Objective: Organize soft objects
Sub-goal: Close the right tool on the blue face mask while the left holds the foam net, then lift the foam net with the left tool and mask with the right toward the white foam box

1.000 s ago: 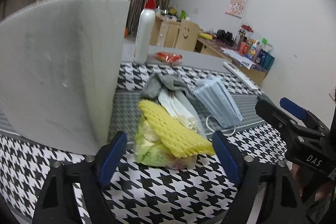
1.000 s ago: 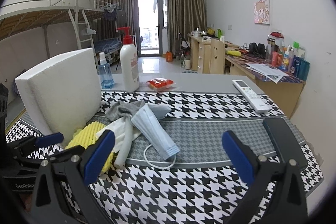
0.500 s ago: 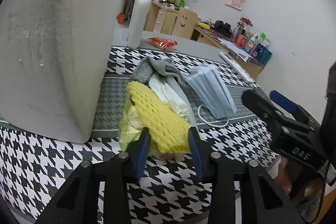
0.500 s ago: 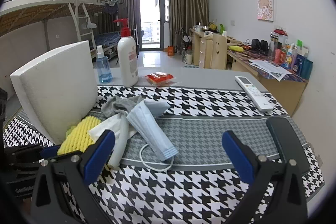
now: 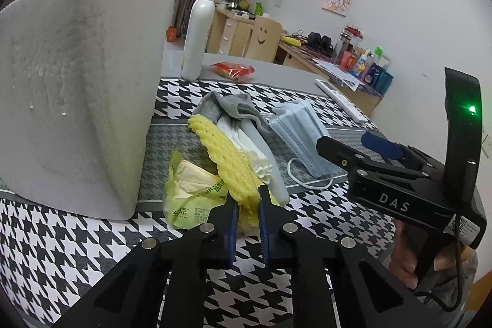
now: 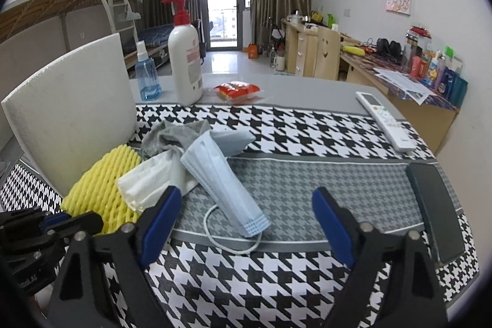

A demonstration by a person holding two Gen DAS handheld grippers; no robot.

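A pile of soft things lies on the houndstooth cloth: a yellow foam net (image 5: 227,156), a green tissue packet (image 5: 190,195), white gloves (image 5: 246,137), a grey sock (image 5: 227,103) and a blue face mask (image 5: 301,134). My left gripper (image 5: 247,199) is closing, and its blue pads press on the near end of the yellow foam net (image 6: 98,189). My right gripper (image 6: 246,195) is open and its jaws are closing. The mask (image 6: 227,180) lies between and just beyond its fingers, untouched.
A big white foam block (image 5: 77,88) stands upright just left of the pile. Behind it stand a lotion pump bottle (image 6: 184,63), a blue spray bottle (image 6: 147,76) and a red packet (image 6: 236,91). A remote (image 6: 384,119) and a dark phone (image 6: 433,205) lie at the right edge.
My left jaws went from wide open to pinching the yellow foam net. My right gripper came closer to the mask, dipped a little, and its jaws narrowed slightly.
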